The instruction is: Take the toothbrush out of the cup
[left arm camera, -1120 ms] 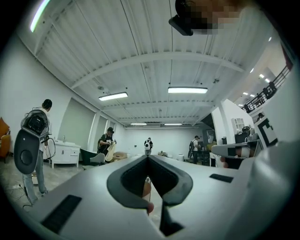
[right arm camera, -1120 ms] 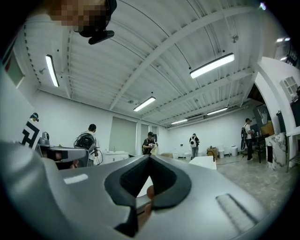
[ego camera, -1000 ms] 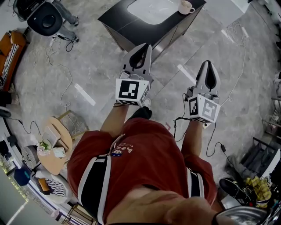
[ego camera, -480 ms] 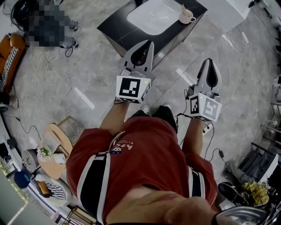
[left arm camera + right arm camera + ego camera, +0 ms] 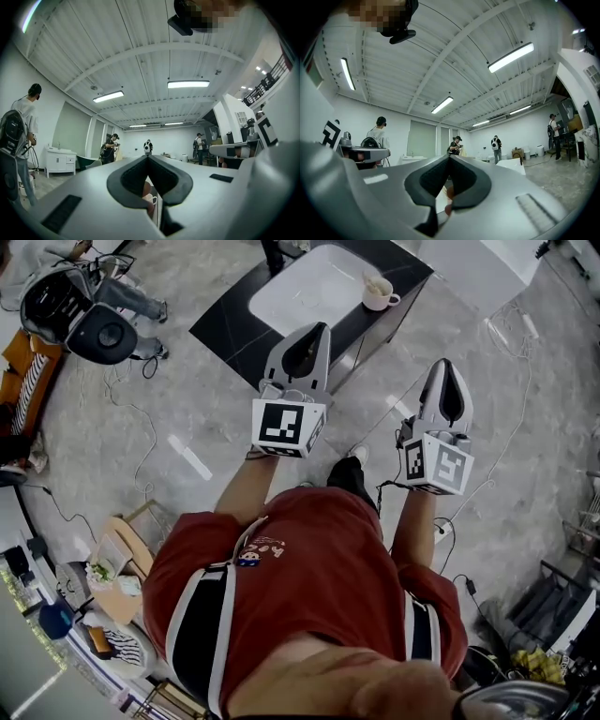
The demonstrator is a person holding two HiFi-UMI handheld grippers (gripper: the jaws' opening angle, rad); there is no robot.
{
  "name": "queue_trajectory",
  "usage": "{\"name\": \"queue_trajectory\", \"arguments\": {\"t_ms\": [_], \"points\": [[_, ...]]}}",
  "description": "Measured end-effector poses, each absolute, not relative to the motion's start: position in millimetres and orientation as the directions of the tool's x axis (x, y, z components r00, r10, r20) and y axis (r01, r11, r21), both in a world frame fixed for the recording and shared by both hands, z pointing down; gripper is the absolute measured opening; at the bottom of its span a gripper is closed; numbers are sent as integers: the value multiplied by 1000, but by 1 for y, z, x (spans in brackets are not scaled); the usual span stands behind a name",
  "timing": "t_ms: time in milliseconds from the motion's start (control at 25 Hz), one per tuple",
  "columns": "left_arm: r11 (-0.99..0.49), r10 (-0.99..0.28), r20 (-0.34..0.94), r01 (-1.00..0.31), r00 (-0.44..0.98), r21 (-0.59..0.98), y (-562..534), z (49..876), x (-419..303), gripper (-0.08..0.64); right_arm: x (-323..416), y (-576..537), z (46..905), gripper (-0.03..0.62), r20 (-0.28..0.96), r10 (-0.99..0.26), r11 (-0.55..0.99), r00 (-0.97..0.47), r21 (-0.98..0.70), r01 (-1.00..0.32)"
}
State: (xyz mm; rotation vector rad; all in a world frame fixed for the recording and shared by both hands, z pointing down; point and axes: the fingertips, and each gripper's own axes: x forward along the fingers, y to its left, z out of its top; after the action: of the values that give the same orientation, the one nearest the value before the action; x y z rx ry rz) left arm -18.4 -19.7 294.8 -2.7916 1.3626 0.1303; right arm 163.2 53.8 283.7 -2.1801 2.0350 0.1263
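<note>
Head view: the toothbrush (image 5: 371, 282) is seen in the cup (image 5: 379, 294). The left gripper (image 5: 317, 327) and right gripper (image 5: 448, 364) are shut and empty, short of the cup. Approach is judged the step; next a claw must be opened near it.

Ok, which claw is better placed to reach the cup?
Left, probably: the left claw is nearer the cup, and its view lines up on it. The right claw sits further off. Both are shut, empty.

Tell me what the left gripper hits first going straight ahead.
Likely nothing close: the left gripper seems to point over the sink counter, with the cup below its line; depth unclear.
</note>
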Motion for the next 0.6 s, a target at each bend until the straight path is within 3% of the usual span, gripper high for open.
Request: {"name": "queue_trajectory", "arguments": {"t_ms": [600], "points": [[-509, -860, -44, -861, 509, -5, -83, 309, 92, 6, 286, -15, 307, 9, -167, -986, 10, 11, -128, -992]]}}
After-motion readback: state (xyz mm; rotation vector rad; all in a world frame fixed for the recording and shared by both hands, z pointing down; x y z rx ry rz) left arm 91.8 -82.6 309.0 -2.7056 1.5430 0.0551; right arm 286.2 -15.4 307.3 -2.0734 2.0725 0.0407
